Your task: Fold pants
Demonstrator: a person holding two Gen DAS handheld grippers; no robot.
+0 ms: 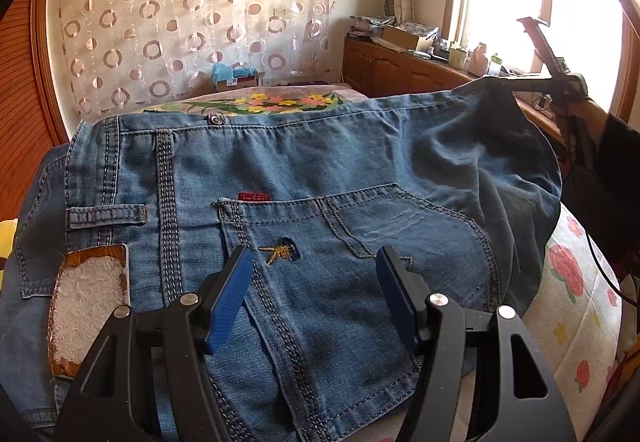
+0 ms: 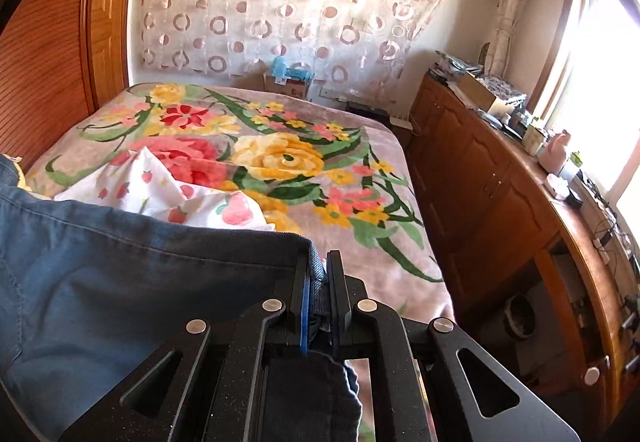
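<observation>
Right, left wrist view first: left gripper [image 1: 316, 294] is wide open, blue pads spread, hovering just over the jeans [image 1: 320, 178] with nothing between the fingers. Denim lies straight ahead and below it, back pocket [image 1: 340, 262] and its small gold embroidery directly between the fingertips. Waistband with the rivet button runs across the far edge, side to side from this gripper. Leather patch sits low to its left. Off to its upper right, the right gripper [image 1: 516, 84] holds a raised corner of the fabric, so that side is lifted off the bed.

Right wrist view: right gripper [image 2: 318, 282] is clamped on a denim edge, fabric pinched between the pads and bunching down behind them. Rest of the jeans trails off to its left and below. Floral blanket [image 2: 280, 162] lies ahead, cabinet [image 2: 480, 178] to the right.

My read: the fold carries the held corner leftward across the pocket; left gripper is nearer the body and should pin or grab there.
</observation>
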